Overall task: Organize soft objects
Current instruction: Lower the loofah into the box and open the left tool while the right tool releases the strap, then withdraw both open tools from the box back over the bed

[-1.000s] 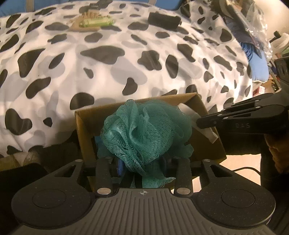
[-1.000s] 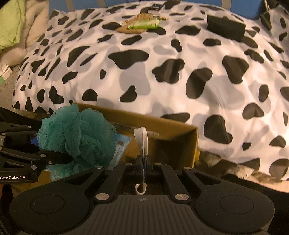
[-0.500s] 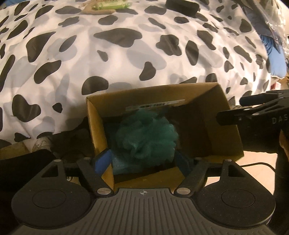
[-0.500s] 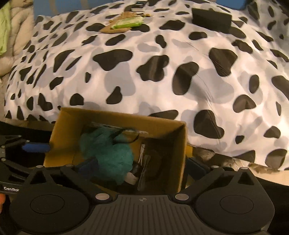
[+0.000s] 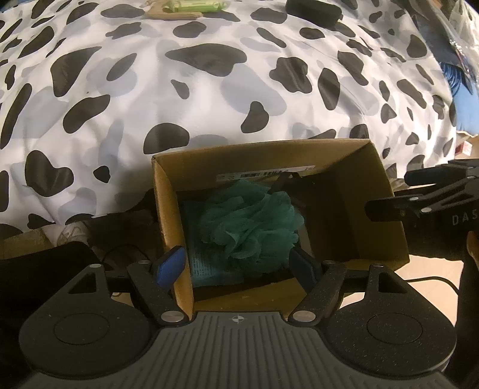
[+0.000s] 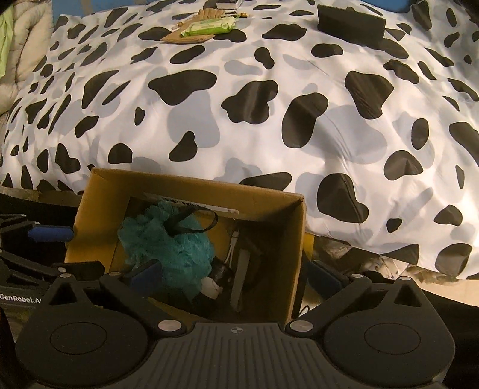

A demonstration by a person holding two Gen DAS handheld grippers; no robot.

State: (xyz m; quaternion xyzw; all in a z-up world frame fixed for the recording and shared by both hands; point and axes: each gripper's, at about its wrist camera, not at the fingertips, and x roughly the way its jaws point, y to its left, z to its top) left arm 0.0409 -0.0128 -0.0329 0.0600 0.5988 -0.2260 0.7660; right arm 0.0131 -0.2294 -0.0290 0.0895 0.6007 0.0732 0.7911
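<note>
A teal mesh bath pouf (image 5: pixel 250 223) lies inside an open cardboard box (image 5: pixel 167 206) at the foot of the bed. It also shows in the right wrist view (image 6: pixel 170 254), with its black loop on top, next to white and dark items in the box (image 6: pixel 296 239). My left gripper (image 5: pixel 238 266) is open and empty just above the box's near edge. My right gripper (image 6: pixel 235 273) is open and empty over the box's right half.
A cow-print duvet (image 6: pixel 239 104) covers the bed behind the box. On it lie a green wipes pack (image 6: pixel 209 26) on a brown item and a black case (image 6: pixel 350 22). Dark clutter and a shoe (image 5: pixel 71 236) sit left of the box.
My left gripper opened and let the pouf drop into the box. My right gripper opened and let go of the white strap. Both grippers have drawn back and up.
</note>
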